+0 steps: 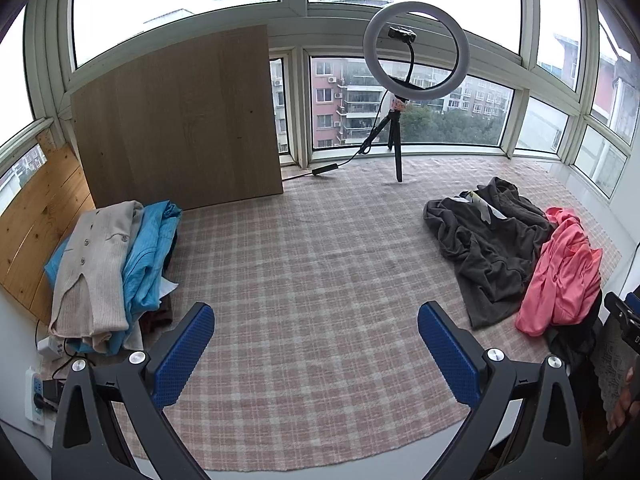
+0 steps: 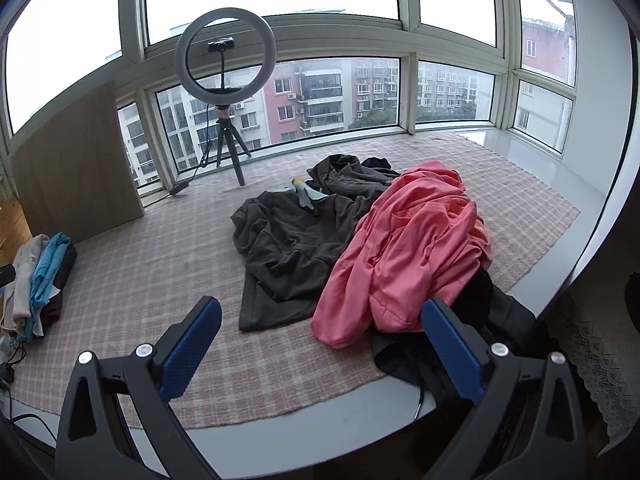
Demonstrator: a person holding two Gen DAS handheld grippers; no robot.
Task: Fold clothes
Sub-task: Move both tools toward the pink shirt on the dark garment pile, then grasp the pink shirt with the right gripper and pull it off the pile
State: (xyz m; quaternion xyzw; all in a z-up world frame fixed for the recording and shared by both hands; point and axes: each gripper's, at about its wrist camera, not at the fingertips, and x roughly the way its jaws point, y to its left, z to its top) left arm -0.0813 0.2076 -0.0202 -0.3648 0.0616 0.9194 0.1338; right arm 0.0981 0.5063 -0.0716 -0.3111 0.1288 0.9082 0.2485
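- Left wrist view shows the left gripper [image 1: 316, 354] with its blue pads wide apart, holding nothing, over the bare middle of the pink checked cloth [image 1: 320, 272] that covers the table.
- That bare middle looks kept free so a piece can be spread flat there.
- A neat stack of folded clothes [image 1: 108, 268], beige knit on top of bright blue, sits at the left edge, likely the done pile, out of the way.
- Right wrist view shows the right gripper [image 2: 320, 354], jaws also apart and empty, pointing at the messy pile.
- The crumpled pink top [image 2: 408, 252] lies on the rumpled dark grey garment [image 2: 296, 248], closest to that gripper, so it is probably picked next.
- A white ring light on a black tripod [image 1: 414, 48] stands at the back by the window.
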